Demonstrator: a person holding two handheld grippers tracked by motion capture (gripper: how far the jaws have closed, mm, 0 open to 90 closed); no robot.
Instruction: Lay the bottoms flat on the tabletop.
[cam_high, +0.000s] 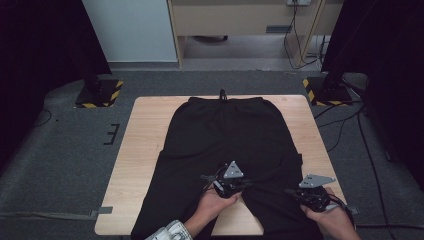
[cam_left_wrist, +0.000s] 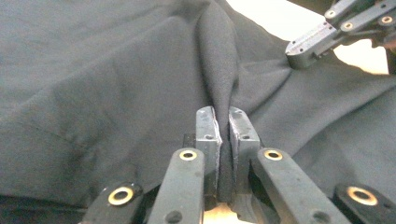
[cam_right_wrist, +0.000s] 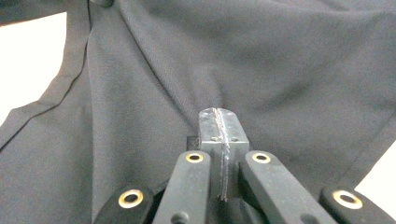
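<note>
Pinching black trousers (cam_high: 225, 140) spread flat on our table (cam_high: 145, 145) | left gripper (cam_left_wrist: 220, 122) clamped on a raised fold rising just ahead of its jaws | right gripper (cam_right_wrist: 219, 123) closed tight, cloth lying under and around its tips, grip unclear

Legible text, labels, brands, numbers: none on any surface in the three views. Signs: black-and-yellow hazard striping on the left stand base (cam_high: 99, 93) and on the right stand base (cam_high: 324, 91), both on the grey floor beyond the table's far corners; the striping carries no wording.
</note>
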